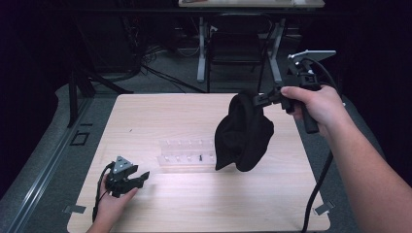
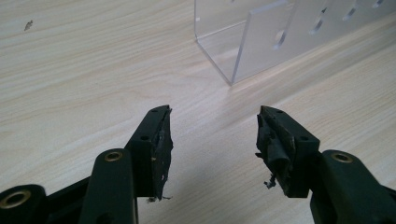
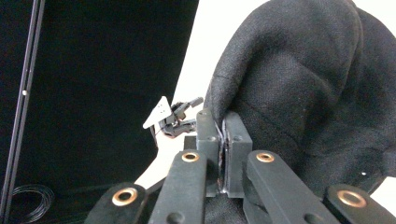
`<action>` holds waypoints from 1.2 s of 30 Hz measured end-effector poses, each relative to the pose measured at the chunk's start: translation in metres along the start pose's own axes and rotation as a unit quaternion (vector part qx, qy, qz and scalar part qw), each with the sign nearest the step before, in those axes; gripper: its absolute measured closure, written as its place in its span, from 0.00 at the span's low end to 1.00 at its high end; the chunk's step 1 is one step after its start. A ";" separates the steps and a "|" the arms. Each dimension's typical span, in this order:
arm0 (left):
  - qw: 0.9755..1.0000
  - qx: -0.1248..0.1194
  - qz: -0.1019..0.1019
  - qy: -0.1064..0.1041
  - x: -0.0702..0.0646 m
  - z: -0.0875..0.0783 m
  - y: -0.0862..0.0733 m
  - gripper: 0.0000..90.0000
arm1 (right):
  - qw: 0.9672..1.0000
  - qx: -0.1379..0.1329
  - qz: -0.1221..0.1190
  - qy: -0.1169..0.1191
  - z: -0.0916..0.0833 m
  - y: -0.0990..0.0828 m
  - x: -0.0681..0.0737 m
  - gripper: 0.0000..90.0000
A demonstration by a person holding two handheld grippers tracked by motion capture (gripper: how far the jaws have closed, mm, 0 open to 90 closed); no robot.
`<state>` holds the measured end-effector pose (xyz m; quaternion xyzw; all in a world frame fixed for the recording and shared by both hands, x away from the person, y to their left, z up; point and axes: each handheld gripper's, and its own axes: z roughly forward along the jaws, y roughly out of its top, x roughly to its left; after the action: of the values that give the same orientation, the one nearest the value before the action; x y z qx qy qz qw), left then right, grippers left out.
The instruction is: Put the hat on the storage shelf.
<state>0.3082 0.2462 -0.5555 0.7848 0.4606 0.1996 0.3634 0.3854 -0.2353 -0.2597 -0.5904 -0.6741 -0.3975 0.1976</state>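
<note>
At 2 o'clock above table [image 1: 160,116]: right gripper [image 1: 260,99] clamped on black cloth [image 1: 243,133], hanging | at 7 o'clock: left gripper [image 1: 138,177] spread wide, holding nothing, near clear rack [image 1: 187,155]

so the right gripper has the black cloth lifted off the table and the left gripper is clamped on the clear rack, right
Not quite. The right gripper does hold the black cloth up off the table, but the left gripper grips nothing: the left gripper view shows its jaws open over bare wood, short of the clear rack.
</note>
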 end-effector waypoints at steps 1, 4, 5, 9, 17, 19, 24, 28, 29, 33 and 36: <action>1.000 0.000 0.000 0.001 0.000 0.000 0.000 0.50 | 1.000 0.002 0.003 0.000 0.002 0.001 0.001 0.98; 1.000 -0.001 0.000 0.001 0.000 0.000 0.000 0.50 | 1.000 0.001 0.005 0.004 0.010 0.006 0.002 0.98; 1.000 -0.001 -0.002 0.001 0.000 0.000 0.000 0.50 | 1.000 0.002 0.001 0.007 0.016 0.009 0.003 0.98; 1.000 0.000 0.000 0.001 0.000 0.000 0.000 0.50 | 1.000 0.000 0.005 0.011 0.024 0.013 0.004 0.98; 1.000 -0.003 -0.004 0.003 0.000 -0.001 0.000 0.50 | 1.000 0.004 0.009 0.014 0.044 0.021 0.006 0.98; 1.000 -0.002 -0.001 0.003 0.001 -0.001 0.000 0.50 | 1.000 0.007 0.005 0.013 0.049 0.022 0.006 0.98; 1.000 -0.002 0.000 0.002 0.001 -0.001 0.000 0.50 | 1.000 0.006 0.013 0.013 0.056 0.026 0.003 0.98; 1.000 -0.003 0.000 0.002 0.001 -0.002 0.000 0.50 | 1.000 0.002 0.013 0.010 0.060 0.029 0.000 0.98; 1.000 -0.003 0.000 0.003 0.001 -0.002 0.000 0.50 | 1.000 0.002 0.013 0.010 0.060 0.029 0.000 0.98; 1.000 -0.004 0.003 0.002 0.000 -0.002 0.001 0.50 | 1.000 -0.005 0.017 0.005 0.062 0.032 -0.003 0.98; 1.000 -0.007 0.002 0.001 -0.002 -0.002 0.001 0.50 | 1.000 -0.008 0.021 0.004 0.062 0.034 -0.005 0.98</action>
<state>0.3066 0.2451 -0.5535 0.7830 0.4582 0.2042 0.3677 0.4316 -0.1911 -0.2910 -0.6048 -0.6573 -0.4011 0.2035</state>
